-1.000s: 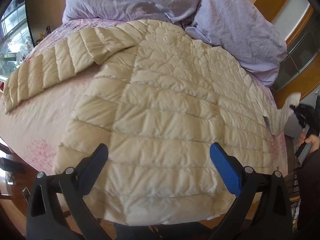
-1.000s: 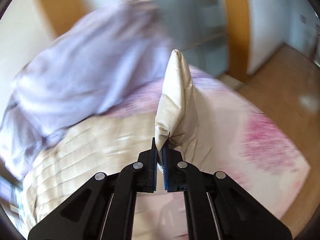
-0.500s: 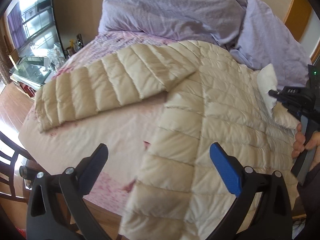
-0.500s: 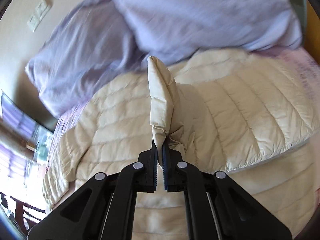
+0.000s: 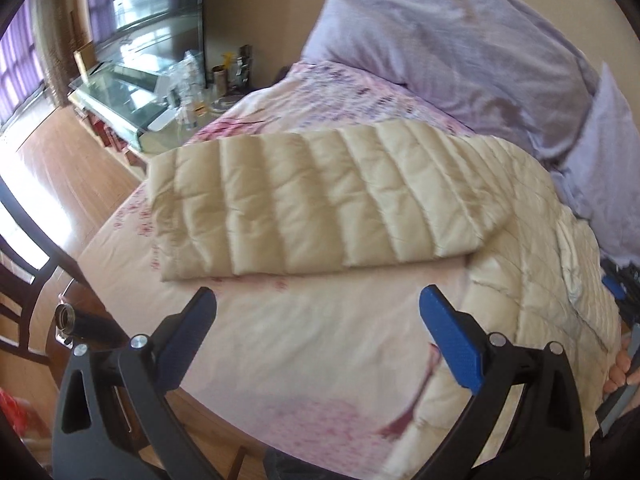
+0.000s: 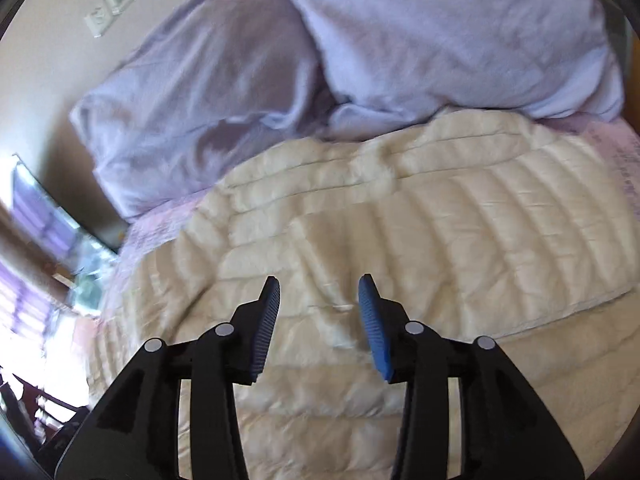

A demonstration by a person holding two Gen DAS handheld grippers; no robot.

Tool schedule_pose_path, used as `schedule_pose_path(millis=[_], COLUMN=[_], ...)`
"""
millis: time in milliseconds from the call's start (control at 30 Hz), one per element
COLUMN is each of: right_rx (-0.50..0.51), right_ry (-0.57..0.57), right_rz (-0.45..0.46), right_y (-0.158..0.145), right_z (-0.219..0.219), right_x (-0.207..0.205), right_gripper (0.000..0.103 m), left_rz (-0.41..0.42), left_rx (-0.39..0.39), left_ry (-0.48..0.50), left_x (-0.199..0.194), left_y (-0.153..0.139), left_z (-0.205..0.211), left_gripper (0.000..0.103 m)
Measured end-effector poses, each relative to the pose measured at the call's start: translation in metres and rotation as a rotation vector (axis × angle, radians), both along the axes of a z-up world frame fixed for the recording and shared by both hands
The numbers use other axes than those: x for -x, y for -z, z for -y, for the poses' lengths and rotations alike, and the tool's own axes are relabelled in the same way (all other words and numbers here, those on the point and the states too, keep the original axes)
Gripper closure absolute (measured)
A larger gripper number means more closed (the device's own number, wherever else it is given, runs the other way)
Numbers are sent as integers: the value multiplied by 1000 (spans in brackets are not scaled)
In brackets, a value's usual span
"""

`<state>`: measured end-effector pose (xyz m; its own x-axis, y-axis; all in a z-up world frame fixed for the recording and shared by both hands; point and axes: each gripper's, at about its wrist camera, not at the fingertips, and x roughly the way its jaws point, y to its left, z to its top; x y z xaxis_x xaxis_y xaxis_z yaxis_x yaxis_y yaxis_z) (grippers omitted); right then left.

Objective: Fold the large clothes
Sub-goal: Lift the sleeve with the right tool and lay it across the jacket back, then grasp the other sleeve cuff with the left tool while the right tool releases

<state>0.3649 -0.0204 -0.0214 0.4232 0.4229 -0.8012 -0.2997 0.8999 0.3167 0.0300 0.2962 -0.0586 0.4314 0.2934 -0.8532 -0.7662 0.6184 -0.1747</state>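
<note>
A cream quilted down jacket (image 5: 536,240) lies spread on the bed (image 5: 320,344), which is covered by a pale pink sheet with darker pink flower prints. In the left wrist view one sleeve (image 5: 312,208) stretches flat across the sheet toward the bed's left edge, its cuff end near that edge, while the body of the jacket runs down the right side of the bed toward its near edge. The left hand-held gripper (image 5: 318,320) hangs above bare sheet just short of the sleeve, its blue-padded fingers (image 5: 452,340) spread wide apart with nothing between them.

In the right wrist view the right hand-held gripper (image 6: 318,312) sits over the middle of the jacket body (image 6: 360,248), jaws parted and released, holding no fabric. A sleeve (image 6: 500,248) lies folded across the jacket's torso there, its ribbed quilting running toward the right edge of the bed. The fabric directly under the gap between the fingers is somewhat blurred.

At the head of the bed a lilac duvet (image 6: 192,104) is heaped against the wall, with a lilac pillow (image 6: 460,32) beside it touching the jacket's collar end. Beyond the bed's left edge the left wrist view shows a wooden floor (image 5: 60,152), a glass-topped cabinet (image 5: 120,92) carrying small bottles, and part of a dark chair (image 5: 24,280). A person's fingers (image 5: 618,372) show at the far right margin of that view
</note>
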Motion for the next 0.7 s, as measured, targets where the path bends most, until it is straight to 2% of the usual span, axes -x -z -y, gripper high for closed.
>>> schedule_pose_path(millis=[100, 200, 400, 467, 567, 600, 700], right_rx=[98, 152, 313, 292, 244, 234, 217], right_ry=[30, 5, -86, -74, -46, -42, -39], right_rz=[-36, -90, -73, -80, -72, -66, -49], right_y=[21, 41, 60, 54, 42, 38, 28], right_z=[-6, -17, -48, -45, -36, -33, -27], right_x=[-5, -3, 7, 8, 12, 14, 20], right_gripper=[60, 60, 51, 48, 36, 35, 35], left_rz=[13, 34, 55, 47, 56, 63, 71], left_rx=[27, 61, 165, 180, 213, 234, 279], left_ry=[-54, -109, -192, -207, -220, -229, -265], left_x=[14, 27, 40, 40, 39, 39, 40], left_y=[5, 11, 30, 36, 42, 45, 53], left_z=[-25, -50, -90, -99, -111, -115, -123], left_gripper=[2, 2, 2, 2, 2, 3, 15])
